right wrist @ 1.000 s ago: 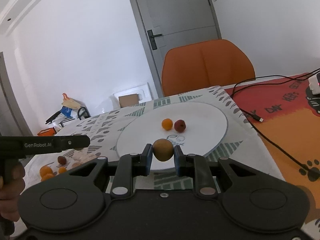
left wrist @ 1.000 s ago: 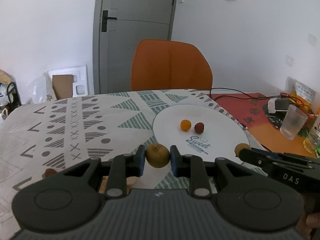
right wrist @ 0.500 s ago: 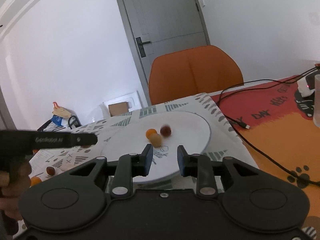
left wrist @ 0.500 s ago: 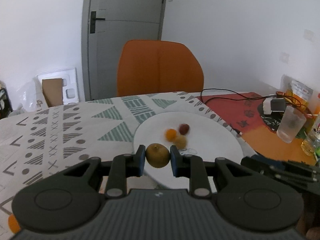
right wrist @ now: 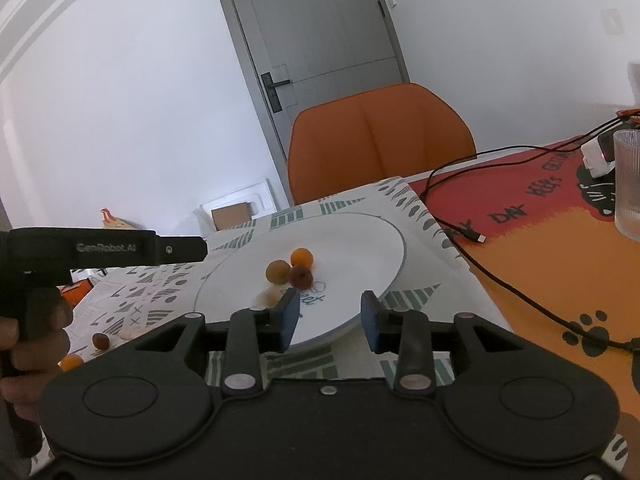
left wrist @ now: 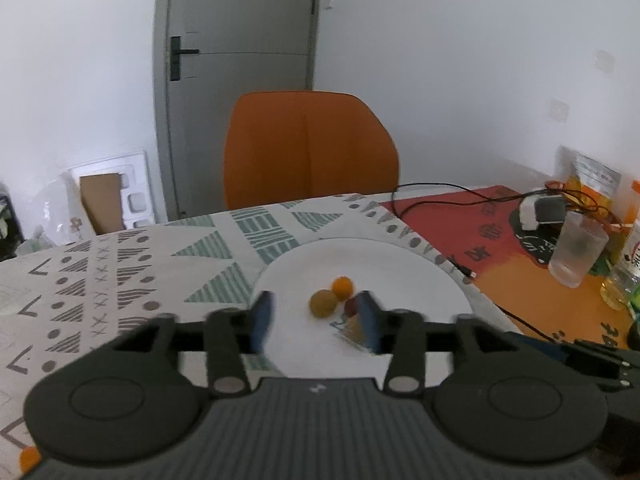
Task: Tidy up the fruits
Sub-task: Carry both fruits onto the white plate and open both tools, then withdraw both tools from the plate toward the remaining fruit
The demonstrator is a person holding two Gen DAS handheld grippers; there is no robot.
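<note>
Blue pads on both tools stand apart with nothing between them: the left gripper (left wrist: 316, 320) is opening above the near part of the white plate (left wrist: 400, 264), and the right gripper (right wrist: 329, 314) is opening too, at the plate's near edge. A blurred tan shape (right wrist: 270, 296) lies just in front of the right gripper's left pad; it may be a fourth fruit caught in motion, though I cannot tell. Beyond the fingertips, three fruits sit bunched near the plate's middle: a brown-yellow fruit (left wrist: 323, 303), a small orange fruit (left wrist: 343, 287) and a dark red fruit (right wrist: 301, 276), touching or nearly so. Round fruit on a smooth, shallow plate is the main risk, I judge: anything let go from above could knock the cluster and send one rolling off toward the patterned tablecloth (left wrist: 120, 280). A pad brushing the pile on the way out could do the same. More loose fruit waits on the cloth at the left, an orange piece (right wrist: 72, 361) and a dark one (right wrist: 100, 340), near the person's hand (right wrist: 28, 344), so the grippers may get in each other's way when both work over the plate. Farther right, a black cable (right wrist: 520, 292) and a ribbed glass (right wrist: 628, 184) stand on the orange mat (right wrist: 540, 248); a wide swing there could snag or tip them.
</note>
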